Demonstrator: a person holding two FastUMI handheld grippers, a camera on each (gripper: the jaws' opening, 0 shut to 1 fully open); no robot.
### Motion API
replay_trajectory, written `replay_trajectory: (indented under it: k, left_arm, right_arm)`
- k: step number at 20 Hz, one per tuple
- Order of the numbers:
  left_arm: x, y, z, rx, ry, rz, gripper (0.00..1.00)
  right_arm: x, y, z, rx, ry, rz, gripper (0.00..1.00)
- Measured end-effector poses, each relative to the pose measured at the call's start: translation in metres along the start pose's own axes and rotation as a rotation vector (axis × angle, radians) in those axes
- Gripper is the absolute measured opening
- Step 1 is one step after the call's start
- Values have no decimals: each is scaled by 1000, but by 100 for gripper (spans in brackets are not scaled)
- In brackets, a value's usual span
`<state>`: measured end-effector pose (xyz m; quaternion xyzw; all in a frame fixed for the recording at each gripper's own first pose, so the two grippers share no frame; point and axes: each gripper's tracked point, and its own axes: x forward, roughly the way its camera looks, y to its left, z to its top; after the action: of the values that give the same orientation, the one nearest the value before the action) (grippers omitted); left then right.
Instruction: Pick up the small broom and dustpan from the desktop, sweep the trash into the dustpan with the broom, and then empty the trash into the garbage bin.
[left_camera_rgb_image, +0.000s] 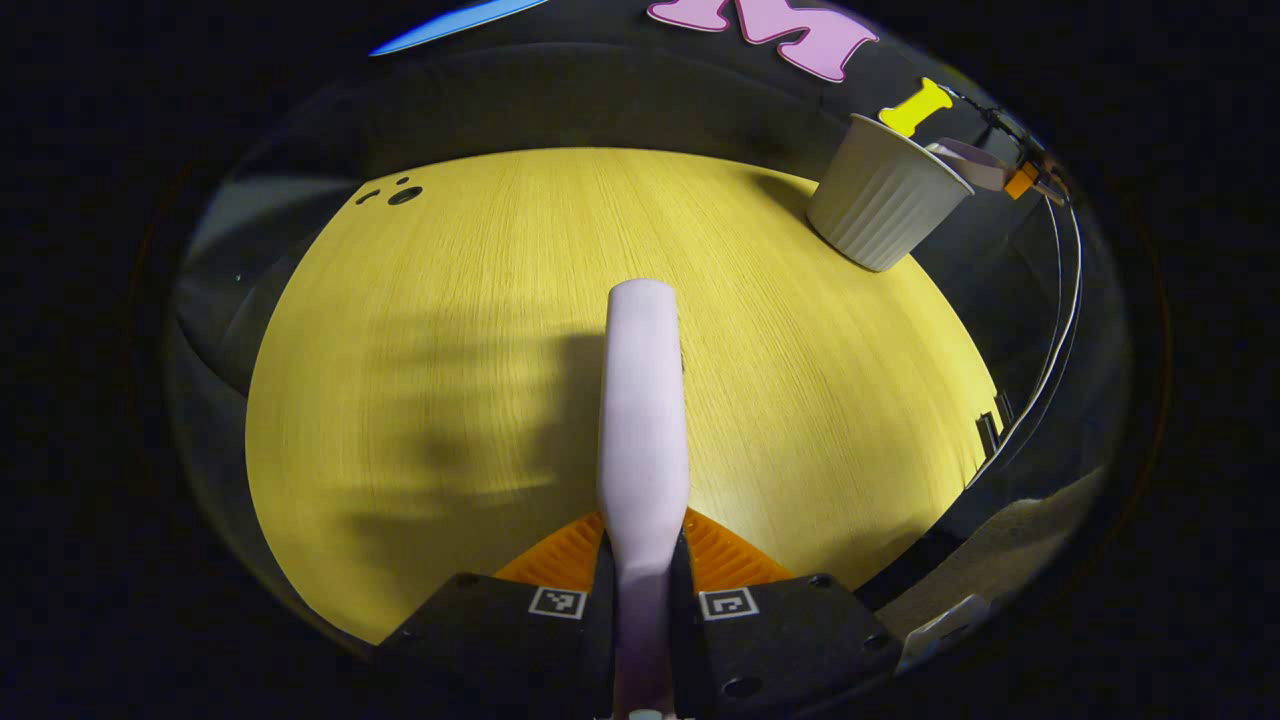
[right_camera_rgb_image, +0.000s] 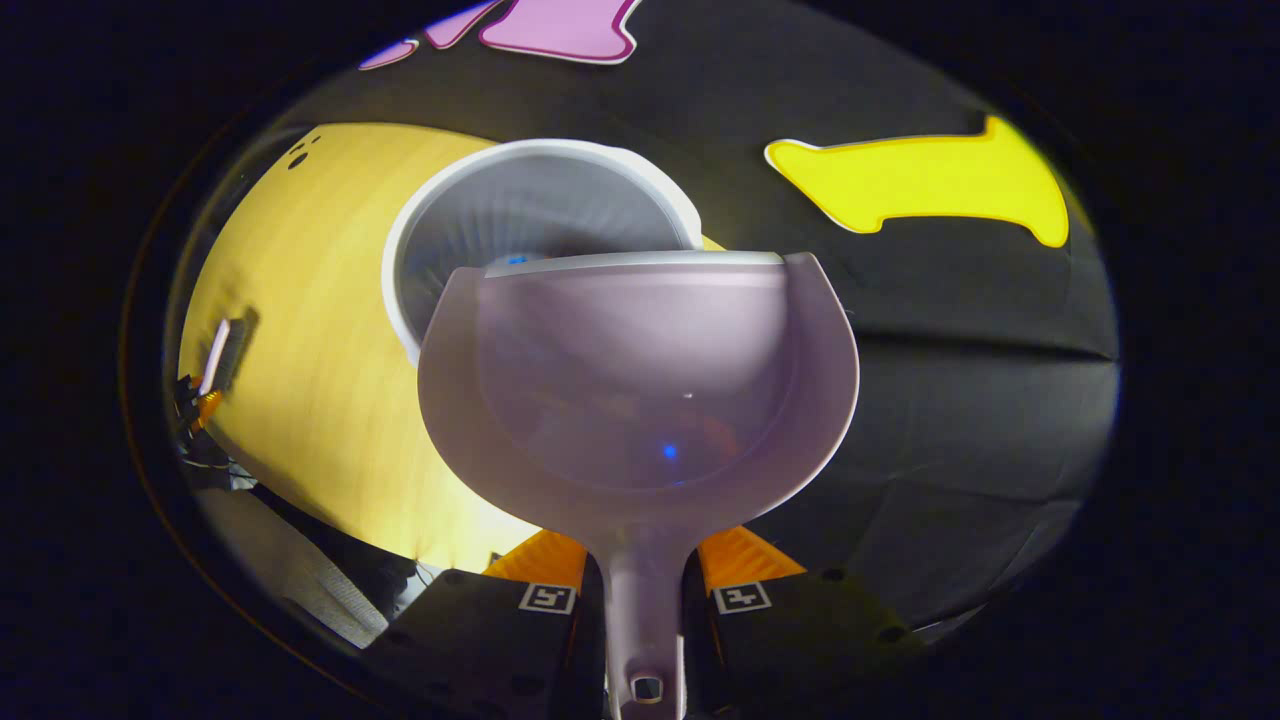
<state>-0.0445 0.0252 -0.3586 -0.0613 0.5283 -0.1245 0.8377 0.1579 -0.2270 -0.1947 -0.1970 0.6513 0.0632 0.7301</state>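
- Left gripper view: the left gripper (left_camera_rgb_image: 643, 560) is clamped on the broom (left_camera_rgb_image: 643, 400), whose pale handle runs straight out between the 2 fingers above the yellow surface (left_camera_rgb_image: 420, 350). The bristle end cannot be seen from here.
- Left gripper view: the garbage bin (left_camera_rgb_image: 885, 205) stands at the far right corner of the surface, well apart from the broom. The broom is idle; if this hand drifts right while the other one tips, the handle could knock the light bin over or push it off the edge it sits near.
- Right gripper view: the right gripper (right_camera_rgb_image: 643, 590) is closed on the stem of the dustpan (right_camera_rgb_image: 640, 385), and the pan's lip hangs over the near rim of the bin (right_camera_rgb_image: 540, 215).
- Right gripper view: a small blue speck and a faint reddish patch show low in the pan, likely trash not yet emptied; another blue fleck lies inside the bin.
- Right gripper view: the lip covers only the near side of the bin's mouth, so a quick or crooked tilt could spill bits onto the surface.
- Right gripper view: the hold is on a narrow stem, so the pan may twist in the fingers.
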Motion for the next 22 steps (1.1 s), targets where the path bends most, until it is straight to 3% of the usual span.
replay_trajectory:
  k: [1, 2, 10, 16, 19, 22]
  left_arm:
    - [-1, -1, 1, 7, -1, 3, 27]
    - [-1, -2, 3, 13, -4, 9, 27]
    - [-1, -4, 16, 43, -18, 49, 27]
    - [1, -9, 20, 75, -14, 85, 27]
    - [3, -12, 25, 102, -24, 106, 27]
    - [5, -14, 27, 105, -28, 121, 27]
  right_arm:
    - [-4, 2, -4, 19, -29, 6, 39]
    - [-9, 4, -6, 36, -60, 12, 35]
    - [-51, 58, -32, 99, -285, 130, 35]
    - [-51, 141, -71, 82, -342, 240, 31]
    - [-33, 188, -88, 39, -349, 256, 39]
    - [-1, 247, -109, 75, -310, 338, 35]
